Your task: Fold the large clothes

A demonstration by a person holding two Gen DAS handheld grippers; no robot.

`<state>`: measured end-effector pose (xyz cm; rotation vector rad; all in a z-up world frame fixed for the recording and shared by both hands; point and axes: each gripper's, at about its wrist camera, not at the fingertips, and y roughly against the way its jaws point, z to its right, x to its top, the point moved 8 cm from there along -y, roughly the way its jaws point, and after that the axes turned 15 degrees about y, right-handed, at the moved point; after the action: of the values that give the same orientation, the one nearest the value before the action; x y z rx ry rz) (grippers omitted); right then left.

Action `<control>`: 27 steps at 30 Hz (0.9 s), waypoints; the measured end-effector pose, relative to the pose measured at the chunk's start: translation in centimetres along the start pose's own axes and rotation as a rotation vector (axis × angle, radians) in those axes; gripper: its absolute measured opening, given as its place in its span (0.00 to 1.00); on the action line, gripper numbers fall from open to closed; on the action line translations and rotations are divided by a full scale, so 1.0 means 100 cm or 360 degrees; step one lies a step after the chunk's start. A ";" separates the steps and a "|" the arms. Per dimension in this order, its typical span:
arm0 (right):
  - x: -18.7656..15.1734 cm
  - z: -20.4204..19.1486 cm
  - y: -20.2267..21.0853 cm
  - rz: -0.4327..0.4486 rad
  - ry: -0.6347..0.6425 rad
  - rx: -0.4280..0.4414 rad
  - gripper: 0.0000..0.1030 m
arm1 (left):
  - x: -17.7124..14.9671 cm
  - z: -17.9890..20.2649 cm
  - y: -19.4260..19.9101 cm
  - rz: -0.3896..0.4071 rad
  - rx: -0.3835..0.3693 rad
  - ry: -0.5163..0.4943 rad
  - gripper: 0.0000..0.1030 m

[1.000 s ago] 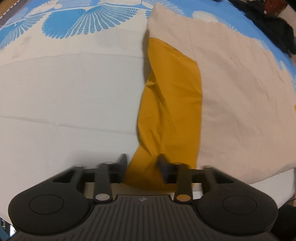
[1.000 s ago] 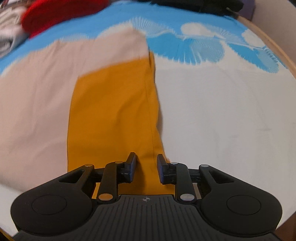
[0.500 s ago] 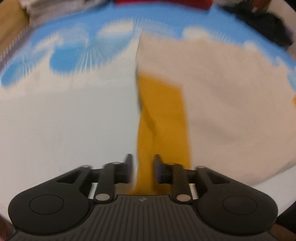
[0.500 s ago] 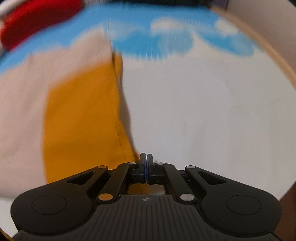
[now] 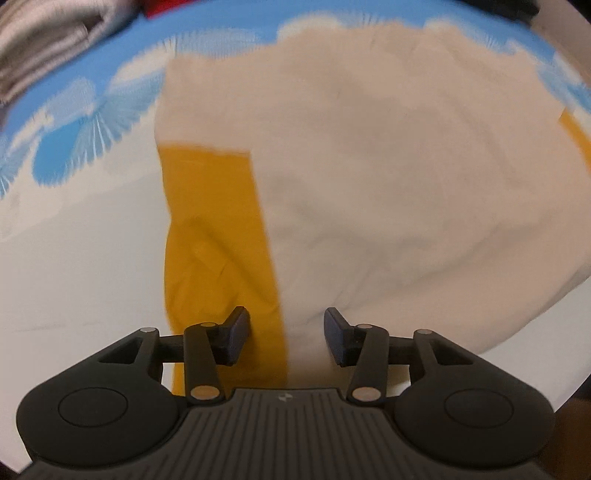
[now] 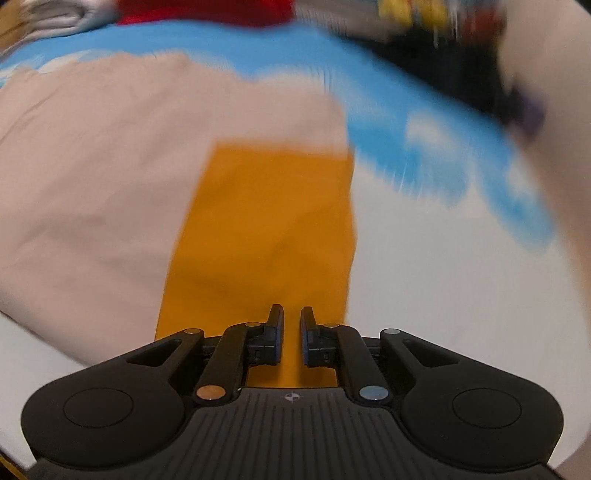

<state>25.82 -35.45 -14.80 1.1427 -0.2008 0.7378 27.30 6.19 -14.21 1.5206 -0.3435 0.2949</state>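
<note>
My left gripper (image 5: 287,339) hangs wide open over the beige-and-mustard garment (image 5: 388,192), spread on the bedsheet (image 5: 74,266). Right gripper (image 6: 291,338) shows a narrow gap, seemingly gripping nothing, mustard panel (image 6: 266,229) at twelve o'clock. Only there: red cloth (image 6: 207,9), blurred.

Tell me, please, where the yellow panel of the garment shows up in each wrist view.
Left wrist: the yellow panel runs up the centre-left, between the white sheet and the beige cloth.
Right wrist: the yellow panel fills the centre, beige cloth on its left, sheet on its right.
Shared landmark: the blue print on the sheet beyond the garment.
</note>
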 end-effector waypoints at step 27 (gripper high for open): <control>-0.003 -0.028 0.172 0.0642 -0.0523 -0.0018 0.36 | -0.083 0.085 0.128 0.0630 -0.0277 0.0235 0.13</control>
<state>14.24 -29.51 -3.17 1.2235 -0.7266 0.8959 14.30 -1.64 -5.60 1.2446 -0.5386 0.6684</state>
